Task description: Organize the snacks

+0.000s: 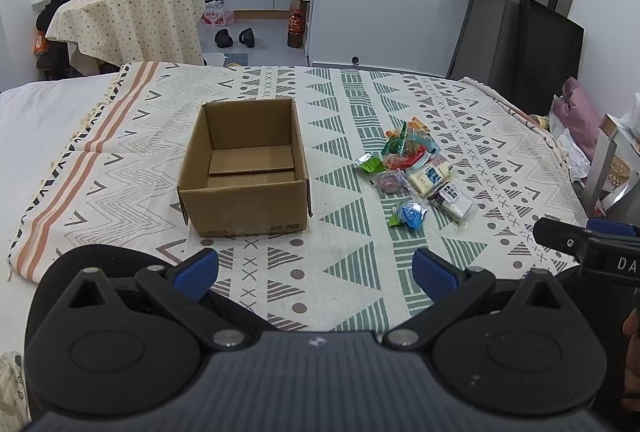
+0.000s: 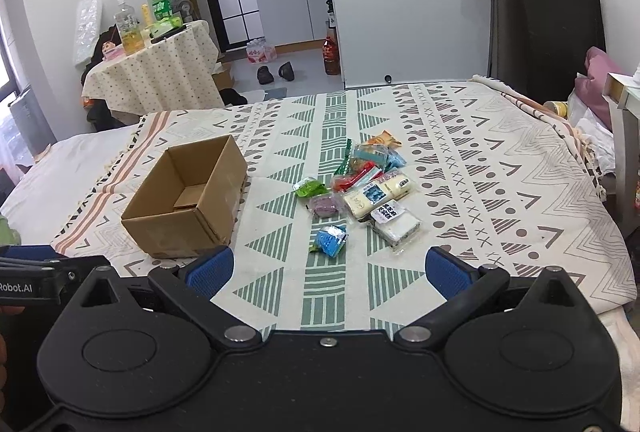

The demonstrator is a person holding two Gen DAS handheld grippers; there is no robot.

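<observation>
On the patterned bedspread (image 2: 500, 168), the snack packets (image 2: 360, 192) lie in a loose, partly overlapping pile, with the blue packet (image 2: 332, 239) nearest the tools and slightly apart from the rest. An open cardboard box (image 1: 244, 168) sits just left of the pile, upright and apparently empty. The right gripper (image 2: 328, 272) hovers short of the pile with its jaws spread wide and nothing between them; the left gripper (image 1: 316, 274) is likewise spread and empty, aligned roughly between box and pile. Judged from this layout, no packet has yet been transferred. Risk: the packets overlap, so a closing grip may catch two wrappers at once or drag a neighbour; thin film may also slip from the pads, and the soft bedding gives little support when pressing down. The light box may shift if bumped. The left wrist view shows the box interior and floor flaps directly, plus the right tool's body at its right edge; the right wrist view shows the pile more fully, including the white packet (image 2: 396, 222), but only part of the box floor.
</observation>
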